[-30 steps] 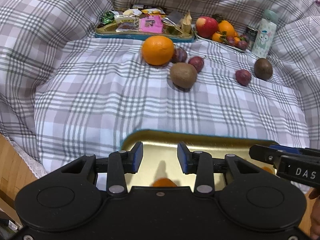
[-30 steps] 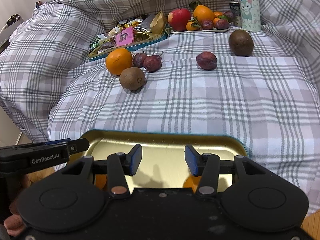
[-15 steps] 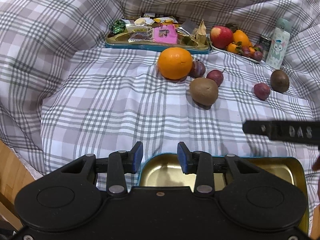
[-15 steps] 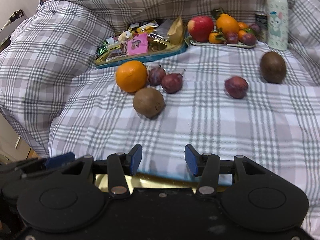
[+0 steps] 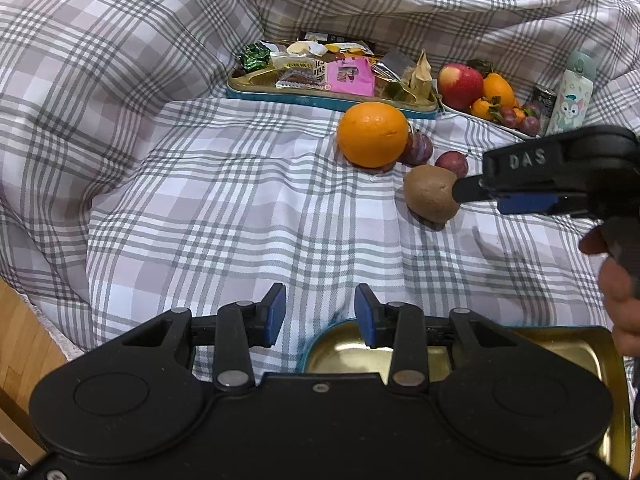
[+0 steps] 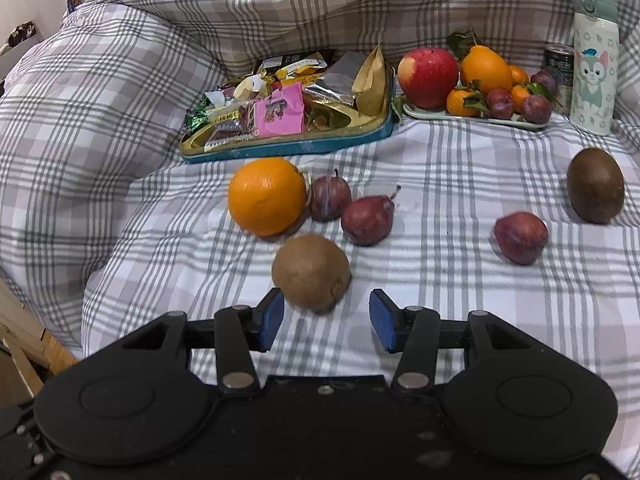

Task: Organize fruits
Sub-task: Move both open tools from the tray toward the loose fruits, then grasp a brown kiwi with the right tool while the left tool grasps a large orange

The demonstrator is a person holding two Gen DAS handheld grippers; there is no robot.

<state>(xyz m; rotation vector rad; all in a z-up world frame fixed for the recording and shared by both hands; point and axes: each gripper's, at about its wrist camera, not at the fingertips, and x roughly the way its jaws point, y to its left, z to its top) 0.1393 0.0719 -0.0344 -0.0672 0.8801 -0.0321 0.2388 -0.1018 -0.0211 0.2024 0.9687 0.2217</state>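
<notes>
A brown kiwi (image 6: 311, 272) lies on the plaid blanket just ahead of my open right gripper (image 6: 326, 315), between its fingertips' line but untouched; in the left wrist view the kiwi (image 5: 429, 196) has the right gripper's tip against its right side. Behind it sit a large orange (image 6: 266, 196), two plums (image 6: 330, 199) (image 6: 367, 220), a third plum (image 6: 520, 237) and a second kiwi (image 6: 595, 191). My left gripper (image 5: 320, 314) is open and empty above the near gold tray (image 5: 344, 354).
A teal-rimmed tray of snack packets (image 6: 288, 116) and a plate (image 6: 476, 118) with an apple, oranges and plums stand at the back. A cartoon bottle (image 6: 593, 60) and a can (image 6: 558, 66) stand at the far right. Wooden floor lies at the left.
Both grippers moved forward off the gold tray toward the fruit. The right gripper has advanced up to the near kiwi. Both stayed open.
</notes>
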